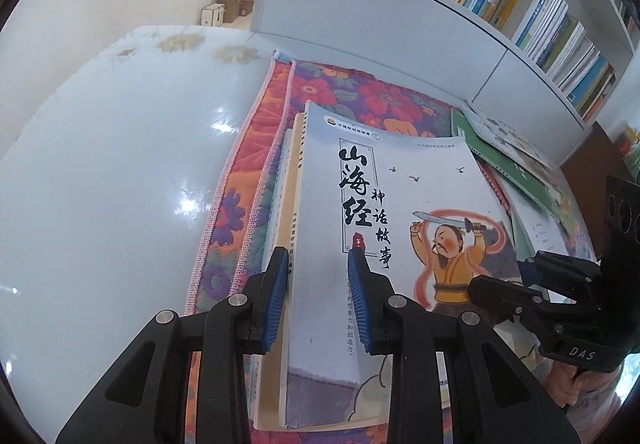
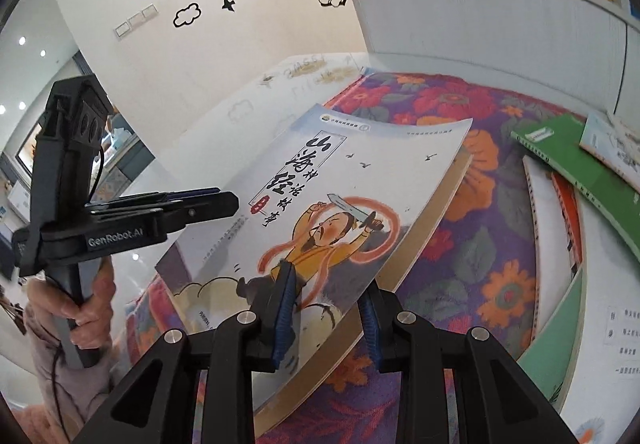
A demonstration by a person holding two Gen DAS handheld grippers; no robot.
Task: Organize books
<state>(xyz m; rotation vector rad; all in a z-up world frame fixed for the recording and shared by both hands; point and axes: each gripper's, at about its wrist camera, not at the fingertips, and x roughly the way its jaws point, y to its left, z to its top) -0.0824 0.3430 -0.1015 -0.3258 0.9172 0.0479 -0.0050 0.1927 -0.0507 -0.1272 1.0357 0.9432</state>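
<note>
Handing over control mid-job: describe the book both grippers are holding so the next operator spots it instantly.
Below the white bookshelf lies a floral blanket. Above its left part, the left gripper and right gripper hold a pale blue book. Unlike the green books to the right, its cover shows a sword-raising man in yellow.

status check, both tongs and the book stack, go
Left tongs shut on the book stack, spine side. Right tongs shut on its opposite edge. Stack over the floral mat. Loose books lie to the right, nothing blocking.
</note>
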